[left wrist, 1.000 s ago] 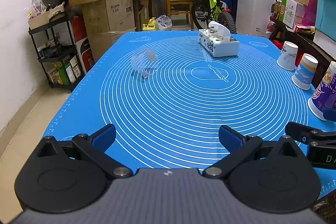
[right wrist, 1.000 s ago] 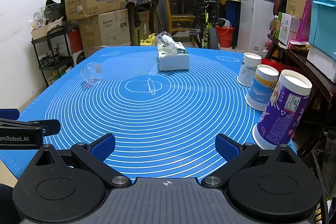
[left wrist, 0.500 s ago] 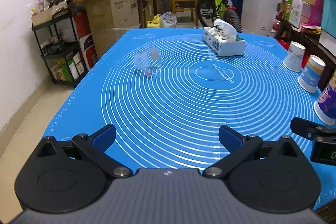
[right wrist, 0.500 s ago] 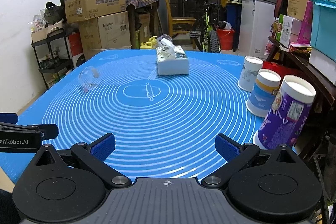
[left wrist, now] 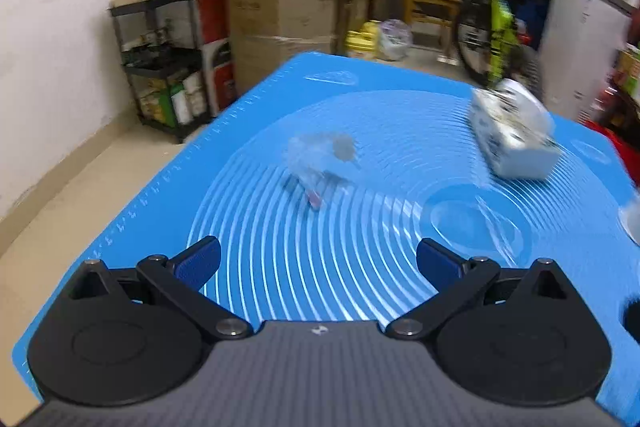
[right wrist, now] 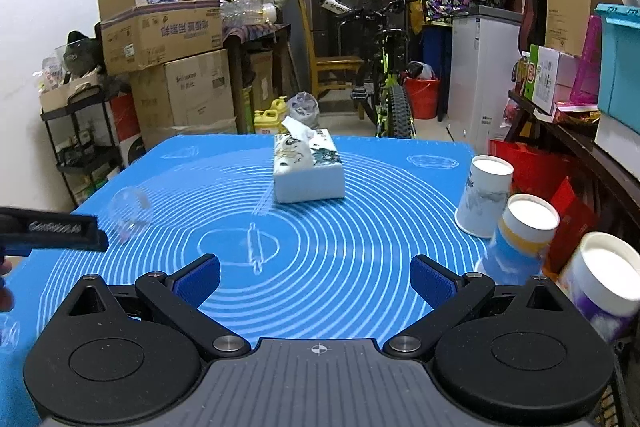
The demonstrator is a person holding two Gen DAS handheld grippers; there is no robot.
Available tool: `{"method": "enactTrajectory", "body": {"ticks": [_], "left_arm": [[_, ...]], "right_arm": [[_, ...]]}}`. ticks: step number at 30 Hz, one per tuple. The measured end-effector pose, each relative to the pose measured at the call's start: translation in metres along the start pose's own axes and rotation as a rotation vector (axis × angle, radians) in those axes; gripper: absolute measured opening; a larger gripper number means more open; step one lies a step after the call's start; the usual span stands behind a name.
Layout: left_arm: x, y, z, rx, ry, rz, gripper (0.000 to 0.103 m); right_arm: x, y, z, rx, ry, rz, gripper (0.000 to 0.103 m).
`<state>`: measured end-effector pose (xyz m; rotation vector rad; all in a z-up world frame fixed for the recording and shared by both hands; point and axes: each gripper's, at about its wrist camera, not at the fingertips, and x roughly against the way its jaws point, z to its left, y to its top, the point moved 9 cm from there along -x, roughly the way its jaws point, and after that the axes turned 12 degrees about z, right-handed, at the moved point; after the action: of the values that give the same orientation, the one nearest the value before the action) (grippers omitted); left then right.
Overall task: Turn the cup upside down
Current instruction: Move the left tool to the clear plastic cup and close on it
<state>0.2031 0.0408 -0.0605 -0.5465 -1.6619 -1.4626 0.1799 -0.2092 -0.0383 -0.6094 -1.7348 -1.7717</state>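
Note:
A clear plastic cup point(left wrist: 318, 167) lies on its side on the blue mat point(left wrist: 360, 267), blurred in the left wrist view, ahead of my left gripper point(left wrist: 318, 263). That gripper is open and empty, a short way from the cup. In the right wrist view the cup point(right wrist: 130, 213) lies at the mat's left side, just beyond the left gripper's black body point(right wrist: 52, 231). My right gripper point(right wrist: 316, 277) is open and empty over the mat's near middle.
A tissue box point(right wrist: 308, 167) stands at the mat's far middle. Three upside-down paper cups point(right wrist: 486, 195) stand along the right edge. Cardboard boxes point(right wrist: 160, 35), a shelf rack, a bicycle point(right wrist: 384, 83) and cluttered shelves surround the table.
My left gripper has moved forward and left toward the lying cup, which now looks closer and blurred. My right gripper has moved slightly forward. Both stay open.

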Motion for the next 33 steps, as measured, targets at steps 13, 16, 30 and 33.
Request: {"method": "enactTrajectory", "body": {"ticks": [13,16,30,33], "left_arm": [[-0.072,0.046,-0.032,0.021,0.297,-0.135,0.103],[-0.087,0.051,-0.035,0.034,0.317,-0.114,0.103],[-0.105,0.052,-0.033,0.075,0.303,-0.091,0.069],[-0.103,0.051,-0.032,0.079,0.29,-0.094,0.069]], "right_arm": [[-0.061,0.002,-0.014,0.008,-0.017,0.061,0.101],[-0.072,0.001,-0.02,0.0,-0.027,0.072,0.101],[-0.093,0.0,-0.009,0.026,-0.018,0.092,0.101],[-0.091,0.001,-0.008,0.026,-0.024,0.088,0.101]]}}
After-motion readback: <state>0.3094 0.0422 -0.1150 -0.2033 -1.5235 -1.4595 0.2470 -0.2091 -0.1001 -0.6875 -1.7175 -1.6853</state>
